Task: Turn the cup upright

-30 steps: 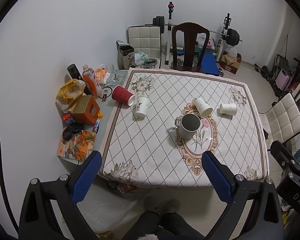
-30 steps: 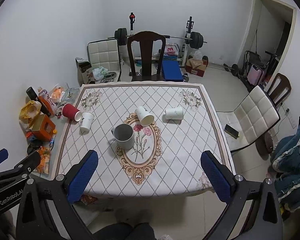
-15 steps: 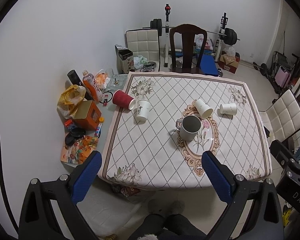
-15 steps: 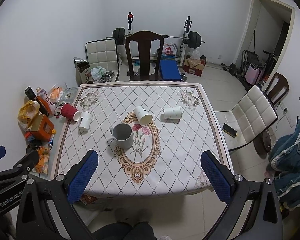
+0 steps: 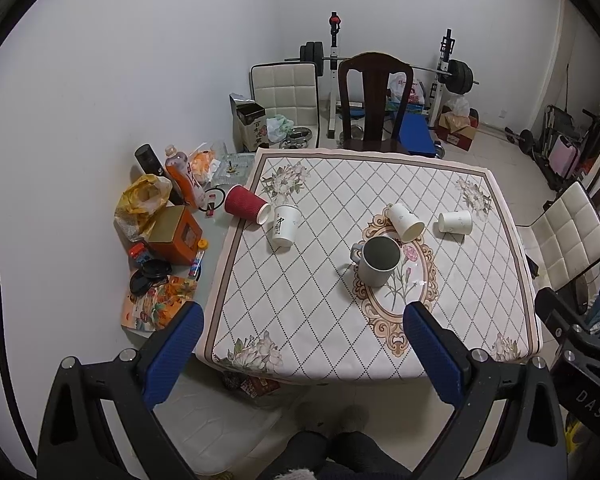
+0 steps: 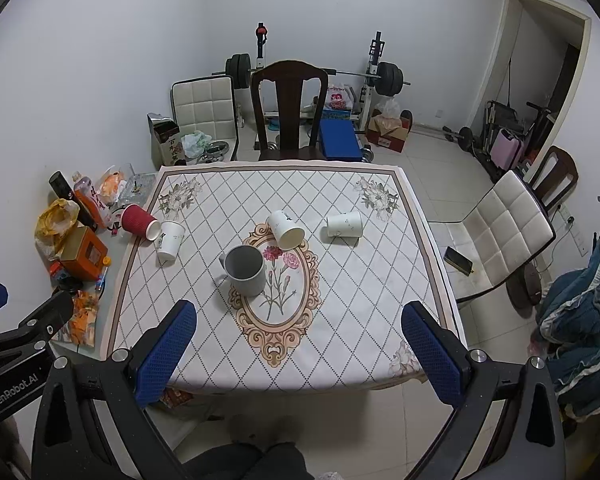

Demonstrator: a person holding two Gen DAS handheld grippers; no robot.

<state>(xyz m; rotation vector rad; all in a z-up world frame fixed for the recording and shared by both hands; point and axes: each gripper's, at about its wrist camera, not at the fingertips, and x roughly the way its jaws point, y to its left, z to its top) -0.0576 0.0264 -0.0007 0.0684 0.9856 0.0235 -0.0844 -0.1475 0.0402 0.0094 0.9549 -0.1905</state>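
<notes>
Overhead, both views look down on the scene.
Left gripper [image 5: 300, 336]: jaws spread wide, holding nothing, above the near edge.
Right gripper [image 6: 300, 336]: jaws spread wide, holding nothing.
Surface [image 6: 340, 300]: covered by a diamond-patterned cloth.
Grey mug [image 6: 246, 266]: upright, near the centre.
White paper cups: one [image 6: 286, 230] tipped just behind the mug, one [image 6: 344, 225] on its side further right, one [image 6: 170, 240] at the left.
Red cup [image 6: 139, 221]: on its side at the left edge.

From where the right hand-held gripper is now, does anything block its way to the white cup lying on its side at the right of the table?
Nothing visible does. The right hand-held gripper hangs open, short of the table's near edge, with bare cloth ahead up to that cup. The gray mug and the tipped cup behind it sit left of that line.
</notes>
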